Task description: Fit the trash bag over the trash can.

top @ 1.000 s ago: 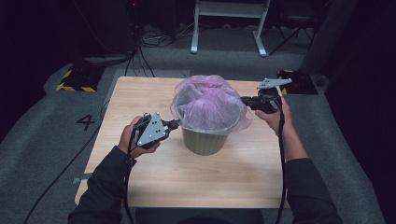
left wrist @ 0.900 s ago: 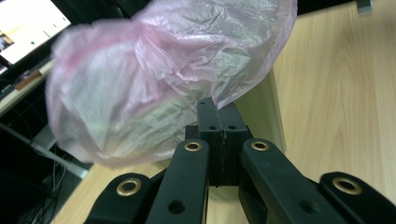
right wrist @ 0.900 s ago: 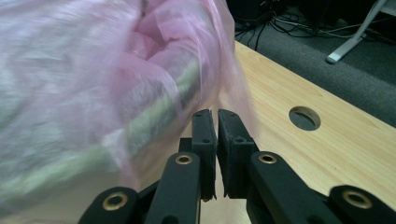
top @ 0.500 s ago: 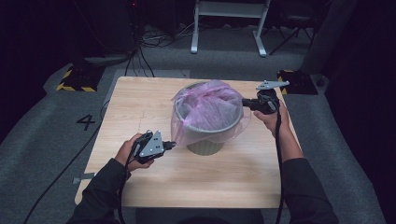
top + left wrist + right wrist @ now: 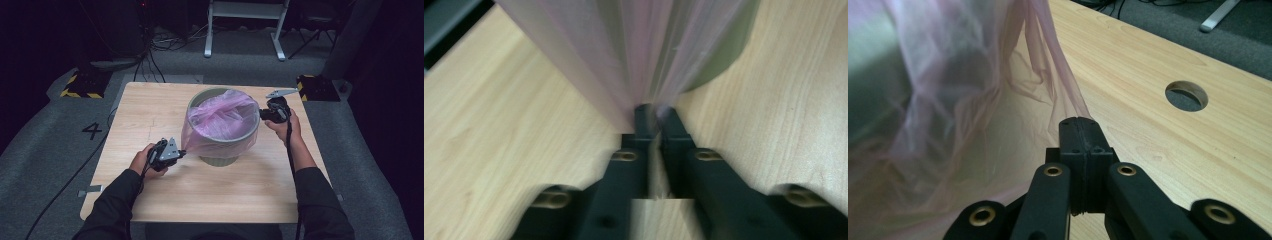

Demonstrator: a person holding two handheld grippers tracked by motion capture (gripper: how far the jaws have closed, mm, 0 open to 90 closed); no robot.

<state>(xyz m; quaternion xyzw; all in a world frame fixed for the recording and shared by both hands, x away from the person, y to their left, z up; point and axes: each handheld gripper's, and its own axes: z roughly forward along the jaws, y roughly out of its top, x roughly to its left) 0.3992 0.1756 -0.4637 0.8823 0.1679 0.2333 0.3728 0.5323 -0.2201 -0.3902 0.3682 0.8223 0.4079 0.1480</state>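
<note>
Pink bag (image 5: 220, 122), apparently unlabelled

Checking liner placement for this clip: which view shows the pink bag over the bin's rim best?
The high view: the pink bag drapes over the whole rim of the grey bin. The left gripper view gives a stretched strip of the bag running to its jaws, the right gripper view a crumpled side pinched in its jaws.

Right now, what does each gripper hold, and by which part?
Both hold the pink bag: left gripper pinches its stretched lower edge, right gripper its edge beside the bin.
</note>
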